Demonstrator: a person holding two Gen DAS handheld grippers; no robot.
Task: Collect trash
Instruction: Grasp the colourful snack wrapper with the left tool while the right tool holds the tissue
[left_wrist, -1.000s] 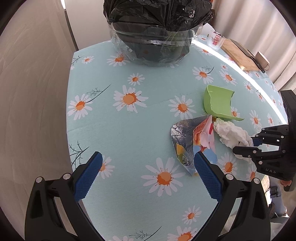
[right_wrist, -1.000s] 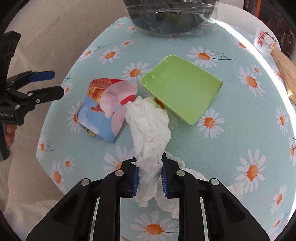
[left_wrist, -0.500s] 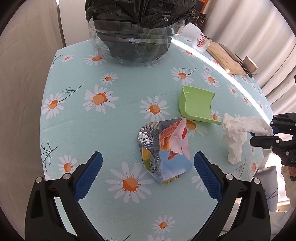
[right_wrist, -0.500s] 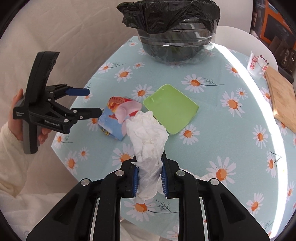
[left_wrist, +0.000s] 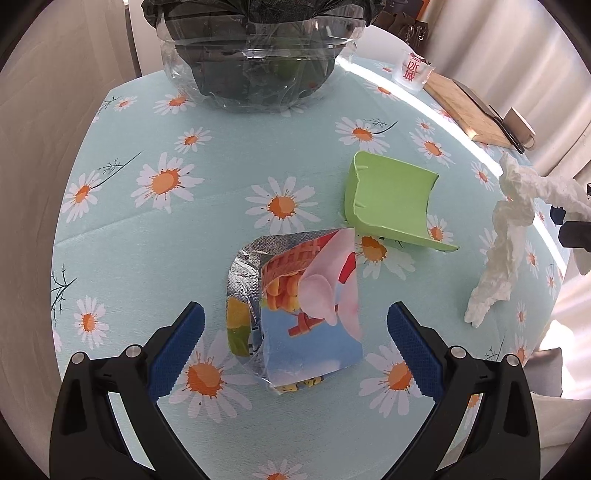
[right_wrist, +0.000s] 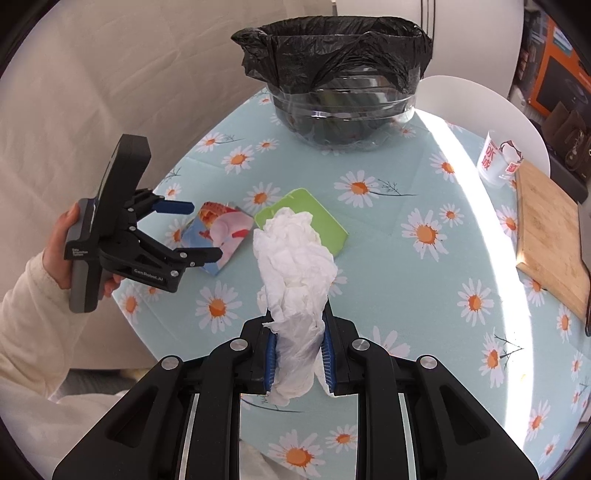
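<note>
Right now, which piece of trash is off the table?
The crumpled white tissue: the right hand-held gripper has it clamped in the air. The snack wrapper and green plastic piece lie on the tablecloth.

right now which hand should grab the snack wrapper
Left. The left hand-held gripper hangs open right over the snack wrapper, while the right hand-held gripper is shut on the crumpled tissue.

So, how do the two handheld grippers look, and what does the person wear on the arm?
Both the left gripper and the right gripper are matte black plastic with silver screws and ridged blue pads. The left one has a grey handle with small white lettering on the body. The sleeve is cream knit. No cables show.
</note>
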